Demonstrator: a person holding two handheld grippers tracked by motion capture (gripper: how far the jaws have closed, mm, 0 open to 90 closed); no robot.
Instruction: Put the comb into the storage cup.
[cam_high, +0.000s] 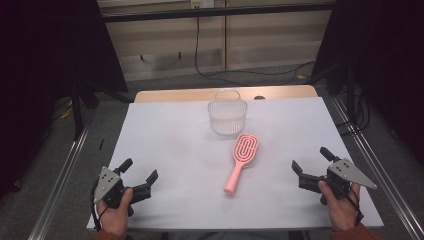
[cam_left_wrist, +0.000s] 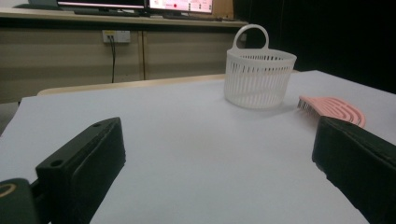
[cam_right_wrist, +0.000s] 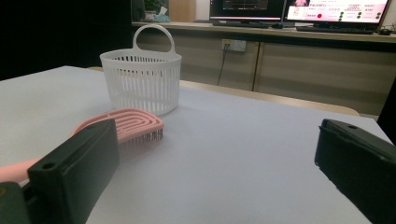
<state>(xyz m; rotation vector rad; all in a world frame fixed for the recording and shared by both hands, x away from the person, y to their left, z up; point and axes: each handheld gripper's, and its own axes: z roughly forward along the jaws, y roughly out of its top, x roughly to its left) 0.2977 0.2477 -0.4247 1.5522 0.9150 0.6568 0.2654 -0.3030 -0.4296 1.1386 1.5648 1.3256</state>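
Note:
A pink hairbrush (cam_high: 240, 161) lies flat on the white table (cam_high: 165, 145), its head pointing toward a white slotted basket (cam_high: 227, 115) with a loop handle at the far middle. My left gripper (cam_high: 140, 170) rests near the front left corner, jaws wide apart and empty. My right gripper (cam_high: 311, 159) rests near the front right, also open with nothing between its jaws. In the left gripper view the basket (cam_left_wrist: 258, 77) stands ahead and the brush head (cam_left_wrist: 332, 108) lies to its right. In the right gripper view the basket (cam_right_wrist: 141, 79) stands behind the brush (cam_right_wrist: 123, 125).
A wooden strip (cam_high: 225, 93) runs along the table's far edge. Metal frame rails (cam_high: 372, 165) flank both sides. A cable (cam_high: 210, 75) trails over the floor beyond. Monitors (cam_right_wrist: 299, 11) sit on a counter at the back.

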